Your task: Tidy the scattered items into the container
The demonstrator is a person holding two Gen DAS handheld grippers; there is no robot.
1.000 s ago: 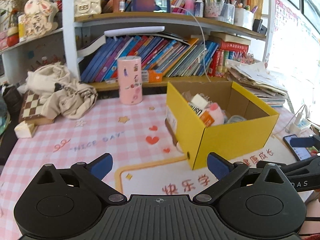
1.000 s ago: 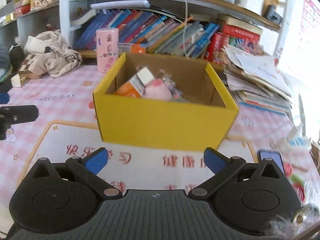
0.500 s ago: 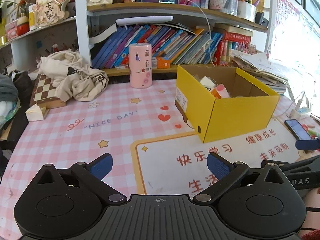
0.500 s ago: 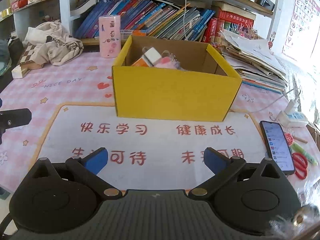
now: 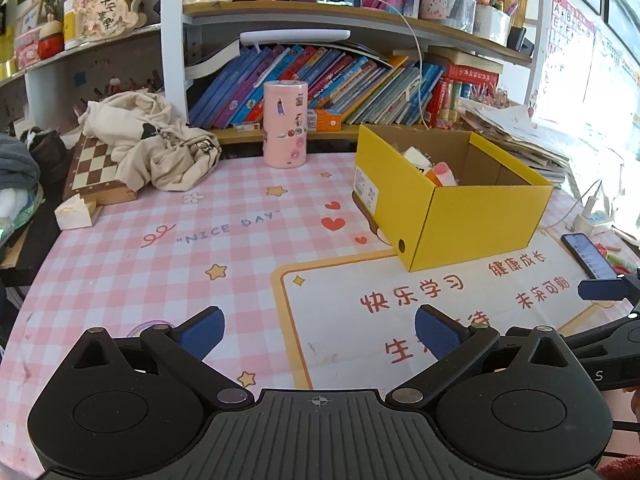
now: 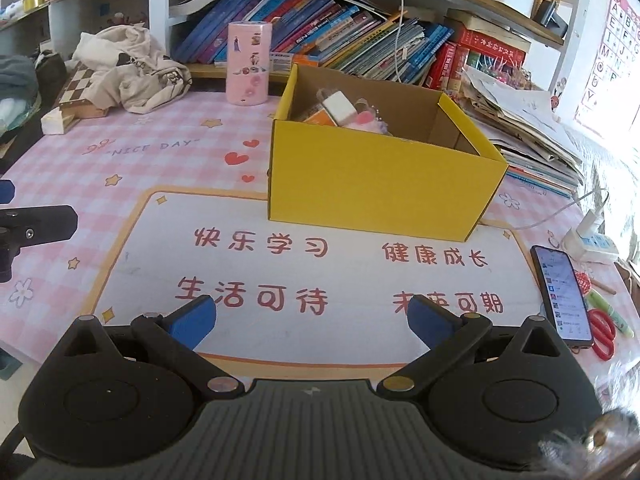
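Observation:
A yellow cardboard box (image 5: 480, 216) stands open on the pink checked table mat; it also shows in the right wrist view (image 6: 380, 184). Inside lie a white block (image 6: 339, 107), an orange packet (image 6: 318, 117) and a pink soft item (image 6: 362, 120). My left gripper (image 5: 318, 330) is open and empty, low over the mat, well in front and left of the box. My right gripper (image 6: 310, 320) is open and empty, in front of the box over the white printed panel. Its fingertip shows at the right edge of the left wrist view (image 5: 604, 289).
A pink cylinder tin (image 5: 285, 124) stands behind the box. A chessboard with a cloth bag (image 5: 148, 148) lies at the back left. A phone (image 6: 562, 294), red scissors (image 6: 602, 334) and a power strip (image 6: 592, 240) lie at the right. Bookshelves line the back; papers are stacked at the right.
Both grippers have pulled back from the box toward the front of the table; the box looks smaller and farther. Both stay open and empty.

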